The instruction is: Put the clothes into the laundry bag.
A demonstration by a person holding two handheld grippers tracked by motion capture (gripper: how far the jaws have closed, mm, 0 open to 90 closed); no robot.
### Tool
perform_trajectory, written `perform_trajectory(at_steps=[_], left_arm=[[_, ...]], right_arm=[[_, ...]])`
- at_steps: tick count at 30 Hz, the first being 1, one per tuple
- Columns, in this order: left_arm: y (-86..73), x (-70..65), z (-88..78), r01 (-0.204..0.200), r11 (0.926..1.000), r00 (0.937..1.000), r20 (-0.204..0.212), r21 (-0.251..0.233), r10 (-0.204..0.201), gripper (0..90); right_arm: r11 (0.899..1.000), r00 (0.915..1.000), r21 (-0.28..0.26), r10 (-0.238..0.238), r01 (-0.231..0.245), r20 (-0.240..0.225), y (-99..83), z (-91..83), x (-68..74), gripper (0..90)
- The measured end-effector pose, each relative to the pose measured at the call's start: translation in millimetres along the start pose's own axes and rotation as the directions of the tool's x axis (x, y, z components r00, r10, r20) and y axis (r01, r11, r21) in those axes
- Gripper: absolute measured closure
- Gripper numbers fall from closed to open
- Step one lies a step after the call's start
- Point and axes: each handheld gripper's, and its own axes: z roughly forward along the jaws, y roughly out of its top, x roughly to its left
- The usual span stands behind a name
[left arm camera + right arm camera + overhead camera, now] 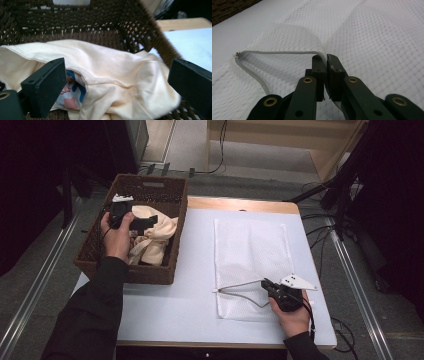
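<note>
At a white table, the right gripper pinches the upper zipper edge of a mesh laundry bag, lifting its mouth open, while the left gripper, jaws wide and empty, hovers over a cream garment in a wicker basket; best to grab a thick fold and keep the mouth raised.

The high view is dim at its edges: the upper left and right of the frame sink into near black, while the pale surface at centre catches soft overhead light without glare. The picture is slightly soft overall. In the left gripper view the cream garment is evenly lit, its lower right edge smeared by motion blur. In the right gripper view the white mesh bag is crisp nearby and blurs toward the top.
</note>
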Motion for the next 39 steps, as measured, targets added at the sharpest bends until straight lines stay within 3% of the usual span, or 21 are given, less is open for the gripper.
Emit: perform_trajectory(at_steps=[3, 6, 11, 12, 15, 19, 23, 24, 29, 32, 39], left_arm=[[-0.7, 0.3, 11.8, 0.004, 0.9991, 1.0000, -0.006, 0.043, -0.004, 3.6], [-2.1, 0.3, 20.8, 0.050, 0.9951, 0.9987, 0.006, 0.086, -0.050, 5.2], [-2.6, -5.1, 35.5, 0.059, 0.9843, 0.9979, -0.036, 0.167, -0.053, 7.0], [-3.4, -5.1, 38.9, 0.069, 0.9790, 0.9968, -0.052, 0.192, -0.060, 6.9], [-6.6, -1.3, 49.1, 0.078, 0.9519, 0.9922, -0.116, 0.296, -0.045, 7.0], [-9.7, -0.2, 56.9, 0.087, 0.9290, 0.9916, -0.121, 0.360, -0.046, 6.8], [-18.0, 4.7, 68.3, 0.136, 0.8876, 0.9901, -0.091, 0.440, -0.107, 7.9], [-20.0, 4.6, 70.5, 0.133, 0.8814, 0.9909, -0.078, 0.453, -0.110, 10.0], [-21.8, 1.2, 72.6, 0.132, 0.8697, 0.9912, -0.060, 0.476, -0.118, 18.7], [-22.8, -2.5, 72.9, 0.103, 0.8706, 0.9939, -0.014, 0.481, -0.110, 31.7], [-23.4, -4.5, 73.1, 0.087, 0.8586, 0.9932, 0.024, 0.505, -0.114, 51.8]], right_arm=[[1.000, 1.0000, 0.001, -0.002, 0.002, -0.001, -0.1, 0.4, 0.2, 86.0], [1.000, 1.0000, 0.005, -0.007, 0.007, -0.004, -0.3, 1.1, 0.4, 85.8], [1.000, 0.9999, 0.009, -0.014, 0.014, 0.000, -0.5, 2.3, 1.9, 85.6], [1.000, 0.9999, 0.009, -0.016, 0.016, -0.001, -0.5, 2.3, 2.0, 85.5], [1.000, 0.9999, 0.008, -0.016, 0.016, -0.004, -0.4, 2.5, 1.4, 85.3], [1.000, 0.9999, 0.011, -0.015, 0.015, -0.004, -0.5, 2.6, 1.7, 85.1], [1.000, 0.9998, 0.011, -0.017, 0.017, -0.005, -0.6, 2.6, 1.7, 85.0], [1.000, 0.9998, 0.011, -0.019, 0.019, -0.005, -0.7, 2.6, 1.7, 85.0], [1.000, 0.9998, 0.012, -0.017, 0.018, -0.008, -0.8, 2.4, 2.1, 84.8], [1.000, 0.9998, 0.012, -0.016, 0.017, -0.009, -0.8, 2.5, 1.9, 84.7], [1.000, 0.9997, 0.013, -0.021, 0.021, -0.008, -0.8, 3.3, 1.8, 84.6]])
